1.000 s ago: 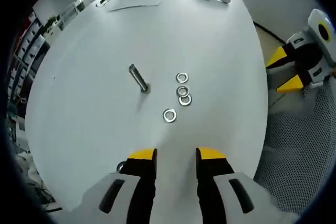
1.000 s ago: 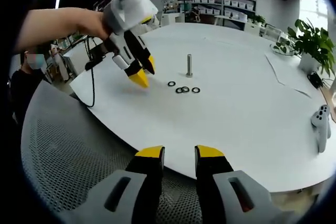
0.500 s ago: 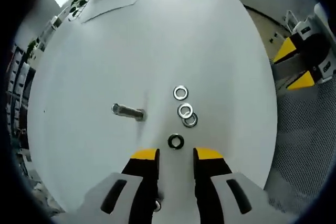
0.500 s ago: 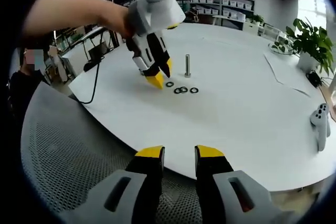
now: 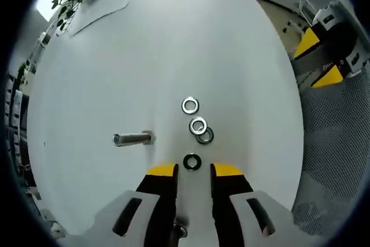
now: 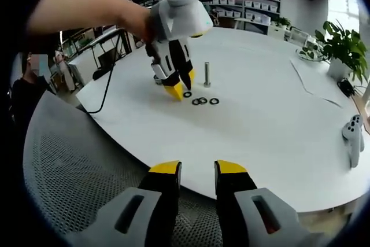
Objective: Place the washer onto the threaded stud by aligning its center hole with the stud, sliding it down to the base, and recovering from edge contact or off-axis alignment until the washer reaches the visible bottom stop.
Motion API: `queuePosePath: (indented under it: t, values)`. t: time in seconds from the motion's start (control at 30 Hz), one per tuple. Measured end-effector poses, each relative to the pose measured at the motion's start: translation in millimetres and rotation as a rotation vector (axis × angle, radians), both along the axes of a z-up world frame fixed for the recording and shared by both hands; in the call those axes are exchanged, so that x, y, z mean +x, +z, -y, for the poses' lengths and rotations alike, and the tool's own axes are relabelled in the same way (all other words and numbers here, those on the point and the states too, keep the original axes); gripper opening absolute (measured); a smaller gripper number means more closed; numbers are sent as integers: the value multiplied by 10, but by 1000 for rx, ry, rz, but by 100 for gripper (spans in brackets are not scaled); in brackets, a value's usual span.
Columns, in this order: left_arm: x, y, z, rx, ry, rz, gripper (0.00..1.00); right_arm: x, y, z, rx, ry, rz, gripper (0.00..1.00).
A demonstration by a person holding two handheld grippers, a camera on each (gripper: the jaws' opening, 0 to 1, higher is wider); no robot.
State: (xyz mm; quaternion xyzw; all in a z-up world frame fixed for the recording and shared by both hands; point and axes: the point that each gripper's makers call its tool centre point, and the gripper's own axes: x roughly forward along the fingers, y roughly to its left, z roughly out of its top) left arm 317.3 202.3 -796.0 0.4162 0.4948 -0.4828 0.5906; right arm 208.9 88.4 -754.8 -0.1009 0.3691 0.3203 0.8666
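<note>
Left gripper view looks down on the white table; the left gripper has its jaws spread, with the nearest washer just ahead of the gap between the tips; three more washers run toward 12 o'clock; the threaded stud stands at 10 o'clock from that washer. Right gripper view shows the right gripper spread over a mesh chair, holding nothing.
</note>
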Motion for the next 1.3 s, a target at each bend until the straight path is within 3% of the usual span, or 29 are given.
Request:
queuePosePath:
  t: [0.13, 0.27, 0.6, 0.73, 0.83, 0.93, 1.13, 1.3]
  values:
    - [-28, 5, 47, -4, -141, 11, 17, -3, 8, -9, 4, 5, 2, 25]
    - [16, 5, 33, -16, -75, -4, 15, -1, 10, -10, 7, 3, 3, 25]
    - [29, 5, 19, -33, -80, 9, 10, 0, 11, -16, 10, 6, 3, 25]
    - [20, 10, 19, -56, -43, 57, 9, -1, 14, -16, 11, 6, 4, 25]
    - [24, 28, 13, -75, -1, 132, 9, 2, 16, -16, 12, 5, 6, 25]
    - [10, 40, 11, -88, -19, 195, 9, 2, 19, -18, 13, 6, 7, 25]
    - [-28, 45, -62, -81, 43, 181, 9, -12, 1, -23, 8, 15, -4, 25]
    - [-41, 160, -91, -85, 50, 188, 9, -14, -2, -20, 6, 15, -6, 25]
